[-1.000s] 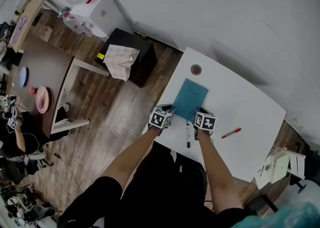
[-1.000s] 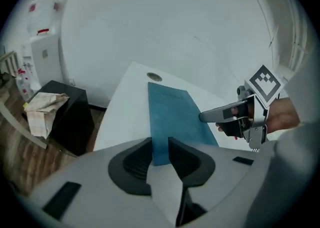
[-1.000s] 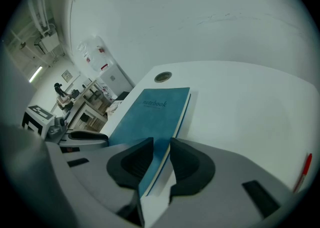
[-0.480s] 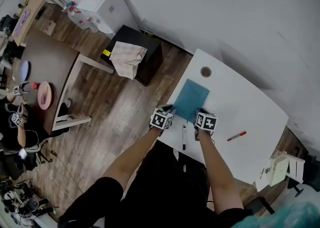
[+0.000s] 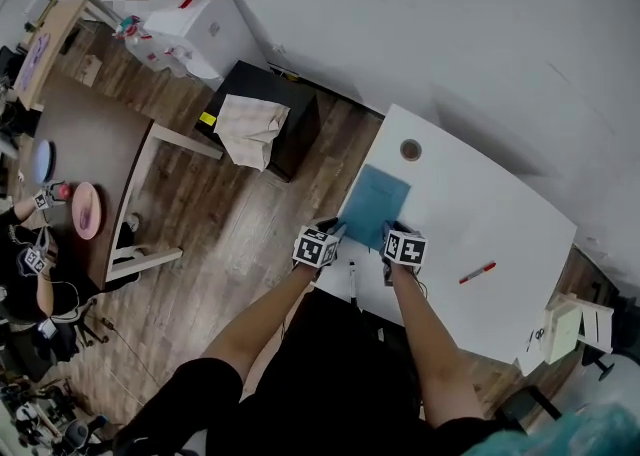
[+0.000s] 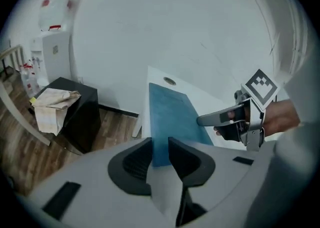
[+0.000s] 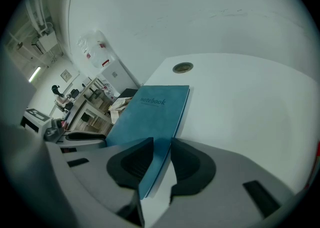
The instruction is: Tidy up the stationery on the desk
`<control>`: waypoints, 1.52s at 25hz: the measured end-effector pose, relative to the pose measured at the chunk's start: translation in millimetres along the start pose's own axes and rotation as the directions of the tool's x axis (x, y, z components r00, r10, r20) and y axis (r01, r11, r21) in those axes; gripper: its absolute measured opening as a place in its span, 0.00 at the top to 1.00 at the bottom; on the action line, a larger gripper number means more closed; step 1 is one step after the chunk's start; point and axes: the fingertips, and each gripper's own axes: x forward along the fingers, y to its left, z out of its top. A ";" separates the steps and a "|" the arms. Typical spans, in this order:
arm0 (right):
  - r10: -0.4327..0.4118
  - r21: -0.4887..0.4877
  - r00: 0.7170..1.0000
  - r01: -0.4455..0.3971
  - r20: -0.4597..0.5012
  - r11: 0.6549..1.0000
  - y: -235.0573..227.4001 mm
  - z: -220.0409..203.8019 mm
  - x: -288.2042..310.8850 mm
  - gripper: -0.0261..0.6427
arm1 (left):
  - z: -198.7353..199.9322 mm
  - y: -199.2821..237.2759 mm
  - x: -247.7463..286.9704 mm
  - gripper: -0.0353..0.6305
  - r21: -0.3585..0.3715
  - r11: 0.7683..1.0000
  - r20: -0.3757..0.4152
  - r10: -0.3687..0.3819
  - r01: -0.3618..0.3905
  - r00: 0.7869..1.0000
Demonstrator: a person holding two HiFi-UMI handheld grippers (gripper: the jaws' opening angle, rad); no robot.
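Seeing a black pen [image 5: 351, 279] nearby, we pinched the notebook [image 5: 375, 206] with left hand-held gripper [image 5: 333, 231] and right hand-held gripper [image 5: 391, 233], its length pointing at the hole [image 5: 410, 150].

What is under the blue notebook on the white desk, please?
Only the white desk top shows around the thin blue softcover notebook, whose near edge the left gripper and right gripper clamp. Whatever lies beneath its cover is hidden.
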 end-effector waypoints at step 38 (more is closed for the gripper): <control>-0.012 0.139 1.000 0.009 0.022 0.990 0.5 -9.2 -1.6 0.80 | -4.4 -2.3 1.5 0.77 -0.034 0.998 -0.062 -0.057 0.055 0.996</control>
